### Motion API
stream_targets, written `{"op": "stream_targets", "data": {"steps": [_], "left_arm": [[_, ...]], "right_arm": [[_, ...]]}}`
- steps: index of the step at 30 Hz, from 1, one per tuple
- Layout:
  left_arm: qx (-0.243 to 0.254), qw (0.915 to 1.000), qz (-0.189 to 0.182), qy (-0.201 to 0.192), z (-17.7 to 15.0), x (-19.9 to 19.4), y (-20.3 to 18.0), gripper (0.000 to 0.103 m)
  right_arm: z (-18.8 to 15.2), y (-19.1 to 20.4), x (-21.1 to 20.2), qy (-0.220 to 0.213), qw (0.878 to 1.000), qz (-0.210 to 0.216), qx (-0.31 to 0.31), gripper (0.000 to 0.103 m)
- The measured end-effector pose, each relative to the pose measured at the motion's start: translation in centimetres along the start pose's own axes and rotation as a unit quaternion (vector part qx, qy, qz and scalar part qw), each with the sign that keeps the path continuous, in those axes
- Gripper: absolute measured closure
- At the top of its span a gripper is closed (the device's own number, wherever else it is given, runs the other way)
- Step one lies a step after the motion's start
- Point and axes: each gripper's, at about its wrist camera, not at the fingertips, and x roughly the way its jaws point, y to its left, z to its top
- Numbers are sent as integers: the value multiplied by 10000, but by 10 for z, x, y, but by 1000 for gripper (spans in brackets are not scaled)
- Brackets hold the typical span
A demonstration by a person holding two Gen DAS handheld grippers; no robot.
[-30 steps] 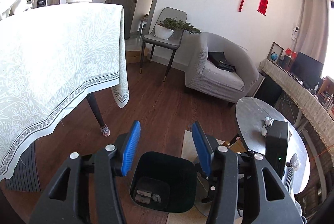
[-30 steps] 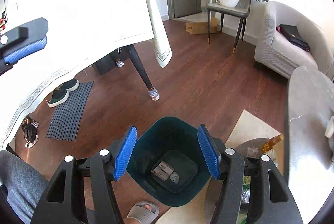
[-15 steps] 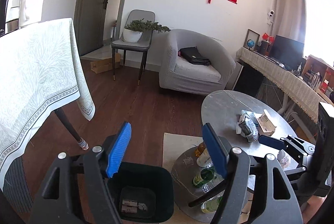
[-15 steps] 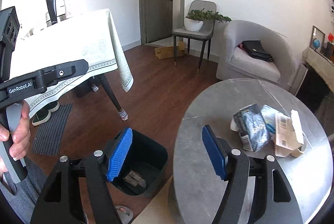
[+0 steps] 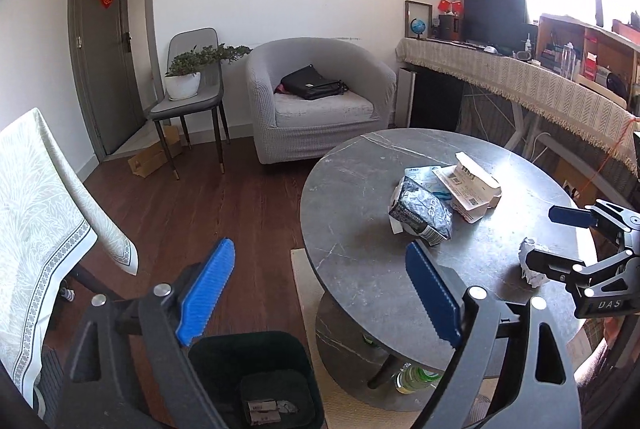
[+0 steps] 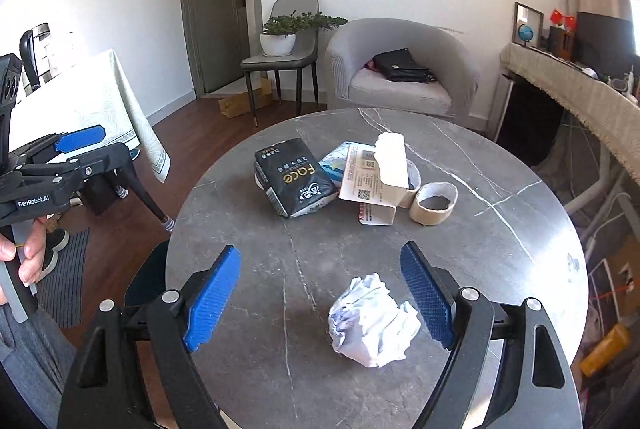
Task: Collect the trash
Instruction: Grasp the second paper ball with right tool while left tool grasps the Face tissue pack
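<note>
Looking along the right gripper (image 6: 320, 293), I see the round grey marble table (image 6: 500, 249) fill the view, with a crumpled white paper ball (image 6: 374, 321) lying on it near its front edge, between the wide-set blue pads but touched by neither. Farther back on the table lie a black "Face" tissue pack (image 6: 294, 177), an opened white carton (image 6: 376, 181) just beside it and a cardboard tape core (image 6: 434, 203) beside the carton; that core does not show in the left view. The left view alone shows the dark green trash bin (image 5: 256, 377) on the floor beside the table, with scraps in its bottom, and bottles on the shelf under the tabletop. The left gripper (image 5: 320, 293) hangs over the table's edge above the bin, tilted downward, jaws wide with nothing between them; a hand (image 6: 24, 249) grips its handle at the left of the right view. The right gripper also slopes down toward the tabletop. A second ago both grippers looked down into the bin with their pads closer together; both have swung over to the table since, and both pairs of jaws have just been opening, empty throughout.
</note>
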Motion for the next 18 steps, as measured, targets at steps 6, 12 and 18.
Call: {"op": "stream_targets", "data": {"steps": [6, 12, 18], "left_arm": [[573, 9983, -9, -96, 8, 16, -33, 11], [865, 9954, -405, 74, 14, 41, -60, 11], [1115, 9924, -432, 303, 16, 71, -84, 11]], "right_arm": [[-15, -18, 8, 190, 9997, 83, 155, 20], [-23, -25, 26, 390, 9990, 118, 194, 26], [-24, -39, 31, 452, 9975, 280, 459, 48]]}}
